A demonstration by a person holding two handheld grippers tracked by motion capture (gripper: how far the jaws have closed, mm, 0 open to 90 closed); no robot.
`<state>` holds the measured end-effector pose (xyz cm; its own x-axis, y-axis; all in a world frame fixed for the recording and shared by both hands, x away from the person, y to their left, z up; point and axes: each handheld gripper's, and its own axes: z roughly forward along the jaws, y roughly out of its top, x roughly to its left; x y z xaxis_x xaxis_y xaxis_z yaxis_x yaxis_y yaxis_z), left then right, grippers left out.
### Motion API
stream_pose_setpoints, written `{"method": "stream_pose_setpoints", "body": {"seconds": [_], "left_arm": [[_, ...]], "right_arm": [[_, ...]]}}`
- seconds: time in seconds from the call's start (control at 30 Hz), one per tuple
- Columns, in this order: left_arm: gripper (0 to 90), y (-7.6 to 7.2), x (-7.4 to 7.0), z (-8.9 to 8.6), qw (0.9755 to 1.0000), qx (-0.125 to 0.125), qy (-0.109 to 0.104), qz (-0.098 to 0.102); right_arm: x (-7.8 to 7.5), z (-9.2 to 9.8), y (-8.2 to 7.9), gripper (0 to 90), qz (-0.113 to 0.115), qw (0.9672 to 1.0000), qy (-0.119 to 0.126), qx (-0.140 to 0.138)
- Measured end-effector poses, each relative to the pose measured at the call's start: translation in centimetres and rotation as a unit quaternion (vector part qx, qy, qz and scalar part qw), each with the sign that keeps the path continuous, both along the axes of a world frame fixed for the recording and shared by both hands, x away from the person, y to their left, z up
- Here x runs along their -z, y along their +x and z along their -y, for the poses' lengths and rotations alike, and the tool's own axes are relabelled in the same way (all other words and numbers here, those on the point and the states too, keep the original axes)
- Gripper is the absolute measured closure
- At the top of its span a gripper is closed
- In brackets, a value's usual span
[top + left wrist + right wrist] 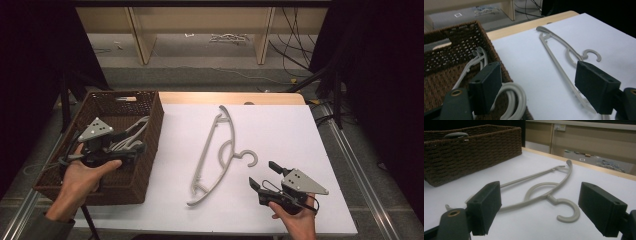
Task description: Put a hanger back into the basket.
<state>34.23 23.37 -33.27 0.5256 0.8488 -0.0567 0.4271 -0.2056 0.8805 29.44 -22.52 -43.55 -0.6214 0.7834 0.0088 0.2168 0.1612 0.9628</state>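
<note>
1. The work in hand looks like putting hangers into the wicker basket [150, 125]. One grey hanger in the basket [131, 136] already lies inside, near the right wall.
2. The left gripper [134, 149] hovers over the basket with its jaws wide apart and nothing between them; in the left gripper view the basket hanger's loop sits just below its left jaw, not pinched.
3. The hanger on the worktop [216, 150] is left to do. It lies flat on the white sheet between the basket and the right gripper [262, 175], its hook [567, 212] pointing toward that gripper.
4. The right gripper is also spread open and empty, held low near the front edge, with the hook just ahead of its jaws in the right gripper view.
5. By my judgement the job is about half done: one hanger is stowed, one is not yet picked up.
6. The worktop [280, 130] is covered in white, with a pale wooden edge at the back. Beyond it are a grey floor, wooden furniture legs, loose cables and dark curtains at both sides.
</note>
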Motion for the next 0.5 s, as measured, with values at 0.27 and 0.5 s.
{"method": "stream_pose_setpoints", "body": {"seconds": [0.27, 0.5], "left_arm": [[20.6, -0.9, 0.2, 3.7, 0.9993, 0.027, -0.01, 0.022], [20.2, -1.5, 0.6, 6.6, 0.998, 0.051, -0.009, 0.036]], "right_arm": [[-0.1, 0.0, -0.1, 19.4, 0.001, 1.0, -0.004, 0.002], [-0.1, 0.0, -0.1, 19.4, 0.001, 1.0, -0.004, 0.002]]}}
